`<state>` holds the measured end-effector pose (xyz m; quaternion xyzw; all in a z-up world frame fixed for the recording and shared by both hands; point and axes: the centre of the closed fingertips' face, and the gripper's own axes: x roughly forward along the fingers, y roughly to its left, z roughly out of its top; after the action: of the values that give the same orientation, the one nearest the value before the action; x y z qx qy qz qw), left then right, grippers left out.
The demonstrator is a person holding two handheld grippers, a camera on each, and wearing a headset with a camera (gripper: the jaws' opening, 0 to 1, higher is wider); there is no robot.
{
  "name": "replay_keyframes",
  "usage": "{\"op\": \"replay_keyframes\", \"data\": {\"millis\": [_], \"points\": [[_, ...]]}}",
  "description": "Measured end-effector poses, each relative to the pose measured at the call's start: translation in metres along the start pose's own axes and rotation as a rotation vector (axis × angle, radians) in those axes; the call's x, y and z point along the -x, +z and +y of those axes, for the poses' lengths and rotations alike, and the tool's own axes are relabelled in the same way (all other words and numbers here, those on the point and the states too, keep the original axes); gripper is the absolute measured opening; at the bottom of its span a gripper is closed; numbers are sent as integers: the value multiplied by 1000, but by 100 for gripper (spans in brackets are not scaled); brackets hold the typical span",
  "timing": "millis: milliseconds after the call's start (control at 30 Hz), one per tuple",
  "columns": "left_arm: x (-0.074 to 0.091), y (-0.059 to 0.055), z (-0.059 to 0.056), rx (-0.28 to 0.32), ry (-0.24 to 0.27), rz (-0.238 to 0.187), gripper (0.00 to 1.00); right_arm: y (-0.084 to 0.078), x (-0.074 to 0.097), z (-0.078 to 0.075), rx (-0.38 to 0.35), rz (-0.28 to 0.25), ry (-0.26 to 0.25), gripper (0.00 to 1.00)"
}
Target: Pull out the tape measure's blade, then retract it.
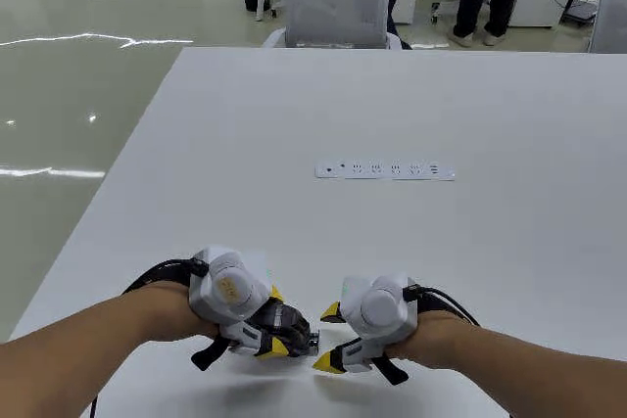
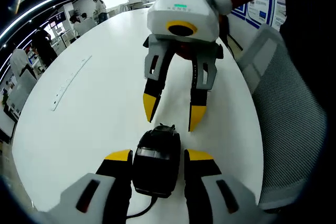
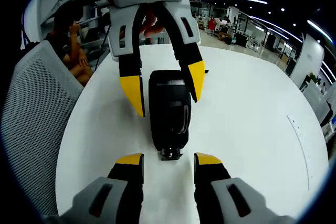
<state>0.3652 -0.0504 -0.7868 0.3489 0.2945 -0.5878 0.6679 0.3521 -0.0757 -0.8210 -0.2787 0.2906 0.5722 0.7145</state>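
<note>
left gripper (image 1: 283, 323) is clamped on the black tape measure (image 3: 169, 111) at the table (image 1: 392, 115) near edge to anchor it; right gripper (image 1: 327, 338) wide open, empty, lined up on the blade hook (image 3: 171, 154)

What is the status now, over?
Left gripper shut on tape. Right gripper open, jaws either side of blade tip, not gripping. Blade not yet out. Nothing in the way.
</note>
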Motion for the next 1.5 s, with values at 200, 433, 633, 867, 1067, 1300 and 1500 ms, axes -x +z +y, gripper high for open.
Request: {"op": "replay_keyframes", "data": {"millis": [200,433,633,867,1067,1300,1500], "points": [[0,-1,1,-17,-10,-5,30,-1,-6,-2,24,28,-7,29],[-1,1,-1,-60,-20,4,29,0,-12,-2,26,46,-4,20],[-2,-1,0,-57,-25,3,28,-1,-13,-1,44,75,0,17],[-4,0,0,-65,-30,8,28,-2,-14,-5,35,92,-11,13],[-4,0,-1,-58,-34,18,28,-4,-14,-1,58,110,-5,13],[-4,-1,-1,-56,-33,22,28,-4,-11,0,48,117,-1,12],[-4,0,0,-45,-32,28,28,-6,-11,-2,44,122,1,12]]}}
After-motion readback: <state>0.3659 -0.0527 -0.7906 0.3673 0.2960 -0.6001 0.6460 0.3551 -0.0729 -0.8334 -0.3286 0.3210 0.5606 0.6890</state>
